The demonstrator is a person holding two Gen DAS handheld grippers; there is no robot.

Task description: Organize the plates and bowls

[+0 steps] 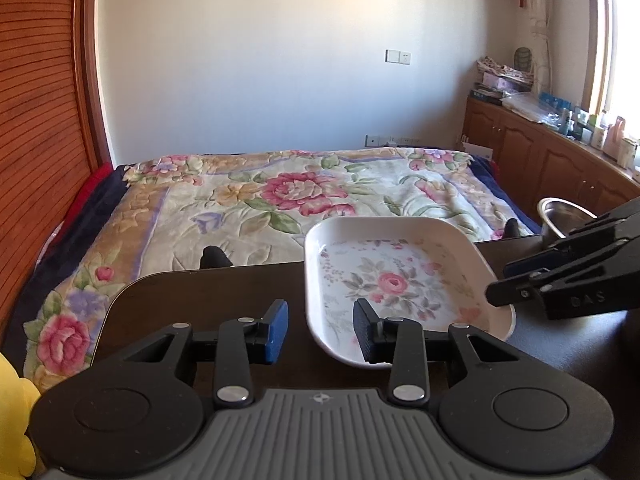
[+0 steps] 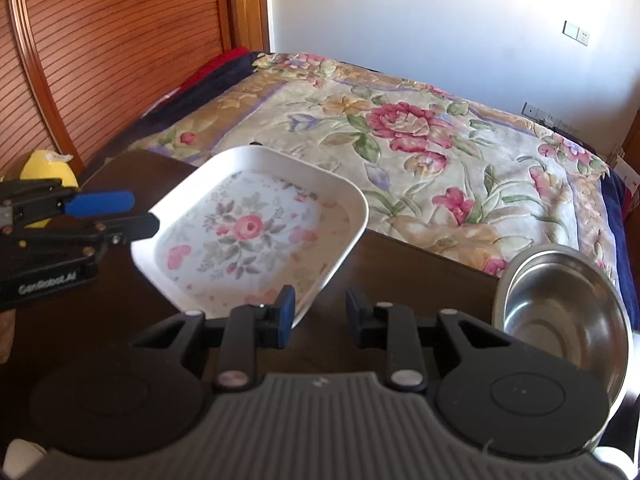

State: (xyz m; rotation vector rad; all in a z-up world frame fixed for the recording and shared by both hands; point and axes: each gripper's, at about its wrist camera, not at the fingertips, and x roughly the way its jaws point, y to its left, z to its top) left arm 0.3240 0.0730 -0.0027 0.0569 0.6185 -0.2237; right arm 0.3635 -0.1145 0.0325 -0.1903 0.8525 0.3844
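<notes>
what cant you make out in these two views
- Steel bowl: in the left wrist view the right gripper covers its near side.
- Floral plate: near rim hidden behind each camera's own fingers.
- Yellow object: mostly hidden behind the left gripper in the right wrist view; identity unclear.

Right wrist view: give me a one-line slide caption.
Open right gripper at the near corner of the floral plate, steel bowl to its right, left gripper open at the plate's far side.

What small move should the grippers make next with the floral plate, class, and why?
Probably close the left gripper on the floral plate: its jaws are open, straddling the plate's near rim. The right gripper is open too, straddling the opposite rim, and the steel bowl sits untouched.
</notes>
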